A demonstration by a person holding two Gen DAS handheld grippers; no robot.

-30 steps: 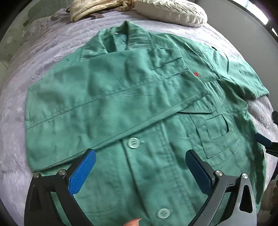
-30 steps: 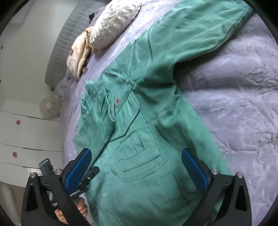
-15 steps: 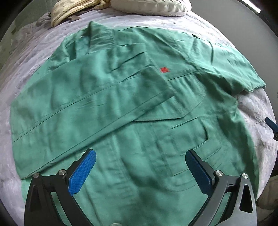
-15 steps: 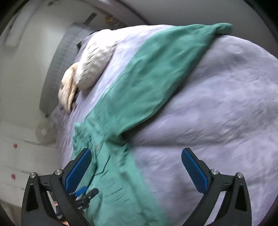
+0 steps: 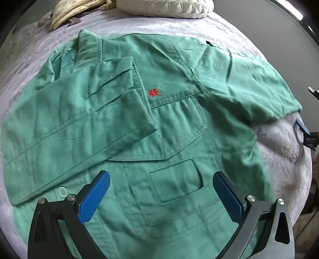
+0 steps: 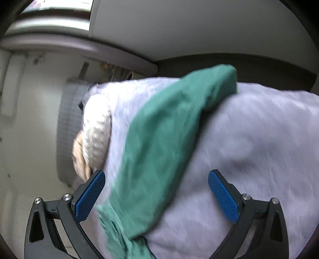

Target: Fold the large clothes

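On the bed (image 5: 283,175), the green jacket (image 5: 179,139) lies flat with its left sleeve (image 5: 75,123) already folded across; the left claw (image 5: 160,196) has drifted rightward, agape and empty, while the right claw (image 6: 155,196), also spread, has swung toward the unfolded sleeve (image 6: 171,139), likely next.

The jacket (image 5: 175,123) is lying flat on the bed (image 5: 283,175), spreading ahead of and beneath the left gripper (image 5: 161,194). One sleeve (image 5: 69,135) is lying folded across its front, ahead and left of that gripper. The pillow (image 5: 165,8) is resting far ahead, beyond the collar. The other sleeve (image 6: 167,139) is stretching away ahead of the right gripper (image 6: 157,194), between its fingers, with the pillow (image 6: 95,131) sitting ahead to its left.
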